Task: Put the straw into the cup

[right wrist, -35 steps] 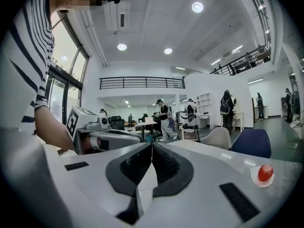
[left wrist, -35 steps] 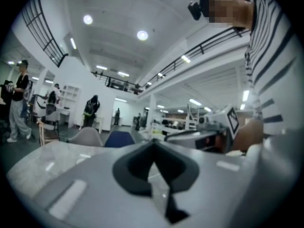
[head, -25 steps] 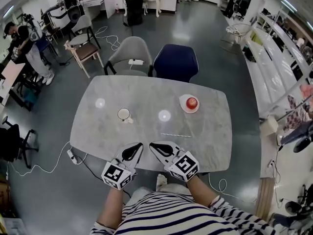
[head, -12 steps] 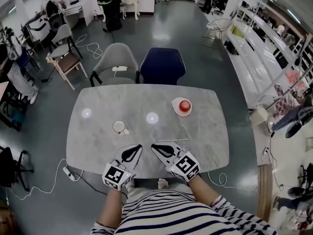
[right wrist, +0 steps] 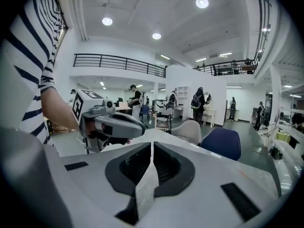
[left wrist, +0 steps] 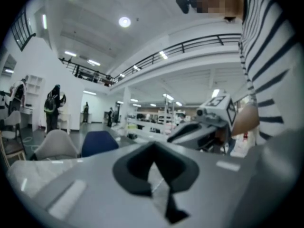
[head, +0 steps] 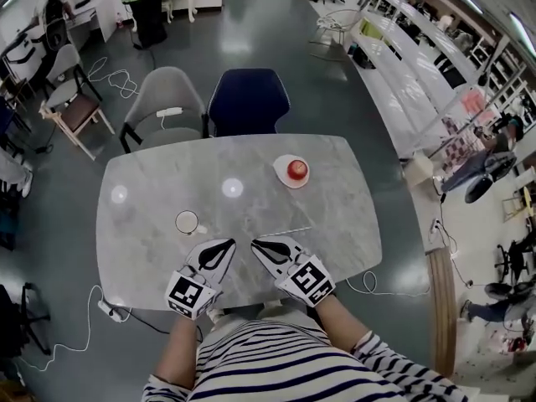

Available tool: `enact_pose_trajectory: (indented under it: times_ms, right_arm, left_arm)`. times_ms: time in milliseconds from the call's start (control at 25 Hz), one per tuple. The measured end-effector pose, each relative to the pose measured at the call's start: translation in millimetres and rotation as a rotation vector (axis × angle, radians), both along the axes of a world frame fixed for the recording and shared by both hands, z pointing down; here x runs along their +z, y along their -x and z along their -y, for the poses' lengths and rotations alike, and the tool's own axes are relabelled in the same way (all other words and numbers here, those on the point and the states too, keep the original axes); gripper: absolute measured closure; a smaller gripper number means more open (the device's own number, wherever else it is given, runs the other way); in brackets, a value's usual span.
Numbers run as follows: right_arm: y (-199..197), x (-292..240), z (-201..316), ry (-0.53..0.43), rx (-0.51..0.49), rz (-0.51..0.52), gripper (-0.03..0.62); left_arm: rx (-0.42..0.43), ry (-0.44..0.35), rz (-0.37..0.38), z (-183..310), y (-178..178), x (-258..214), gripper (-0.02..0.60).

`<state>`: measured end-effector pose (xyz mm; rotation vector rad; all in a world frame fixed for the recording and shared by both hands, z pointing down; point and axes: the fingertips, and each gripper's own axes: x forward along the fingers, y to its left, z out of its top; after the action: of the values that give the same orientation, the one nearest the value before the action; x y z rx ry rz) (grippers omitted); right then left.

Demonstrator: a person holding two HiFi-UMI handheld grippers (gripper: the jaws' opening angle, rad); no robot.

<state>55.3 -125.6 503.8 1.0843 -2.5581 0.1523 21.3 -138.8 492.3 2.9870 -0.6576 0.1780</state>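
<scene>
Marble table (head: 134, 249) bears the cup (head: 187, 222), upright at 11 o'clock from the left gripper (head: 226, 244). The straw (head: 291, 231) lies flat on the tabletop at 1 o'clock from the right gripper (head: 256, 244), near its tips and well apart from the cup. Both grippers are side by side by the near edge, each clenched, jaws together on nothing. A red fruit (head: 296, 169) sits on a plate (head: 280, 174) at 12 o'clock from the straw.
</scene>
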Motion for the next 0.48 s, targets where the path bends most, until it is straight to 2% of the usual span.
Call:
enact_pose_trajectory:
  times_ms: [200,480]
  right_arm:
    - [-21,13,10,0.028,-0.006,-0.077,0.586]
    - [-47,51,19,0.095,-0.083,-0.249,0.585]
  left_arm:
    - [0.004,-0.001,-0.002,12,-11,1,0.574]
    - [-0.021,0.009,-0.009,19,-28,9,0.574]
